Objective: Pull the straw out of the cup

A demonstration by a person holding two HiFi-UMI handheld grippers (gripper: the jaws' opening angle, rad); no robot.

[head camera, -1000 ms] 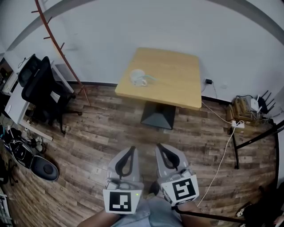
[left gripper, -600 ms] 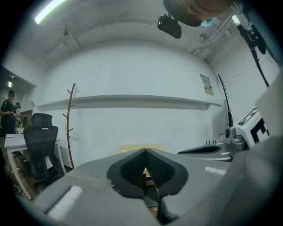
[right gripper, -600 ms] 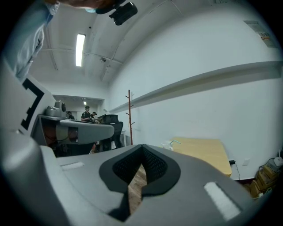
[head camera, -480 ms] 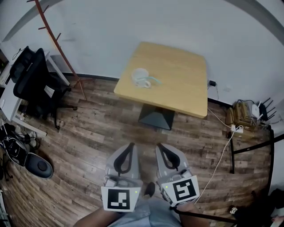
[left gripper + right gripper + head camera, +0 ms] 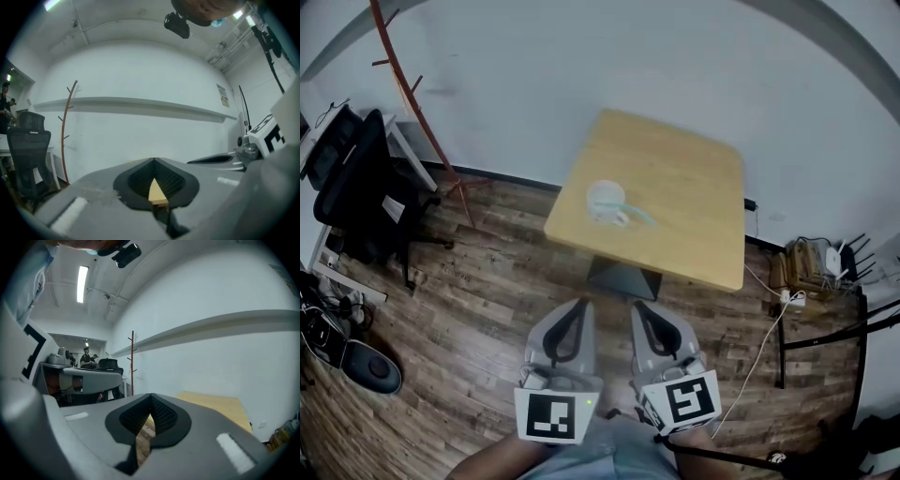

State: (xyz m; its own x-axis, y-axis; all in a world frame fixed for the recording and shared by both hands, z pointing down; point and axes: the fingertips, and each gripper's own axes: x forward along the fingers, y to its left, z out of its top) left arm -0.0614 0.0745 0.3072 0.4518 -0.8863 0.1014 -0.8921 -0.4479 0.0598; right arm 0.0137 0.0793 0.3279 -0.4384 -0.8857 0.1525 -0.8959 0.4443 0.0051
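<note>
One table (image 5: 684, 178), one cup (image 5: 605, 200), apparently one straw (image 5: 639, 215).

Your left hand-held gripper (image 5: 153, 161) has its jaws closed tip to tip, with nothing clamped between them. In the dark ribbed hollow between the pads you see only a thin yellow wedge of the counter (image 5: 156, 193), straight ahead of the hand-held gripper. Beyond it stands a white wall (image 5: 140, 70) crossed by a long pale ledge (image 5: 140, 104). Ahead and to the left, a thin brown coat rack (image 5: 65, 136) stands upright near that wall, with a black office chair (image 5: 26, 159) further left. Just to the right, your other hand-held gripper (image 5: 201, 161) points the same way, its marker cube (image 5: 269, 133) behind its jaws. A small poster (image 5: 222, 95) hangs high on the wall to the right.
</note>
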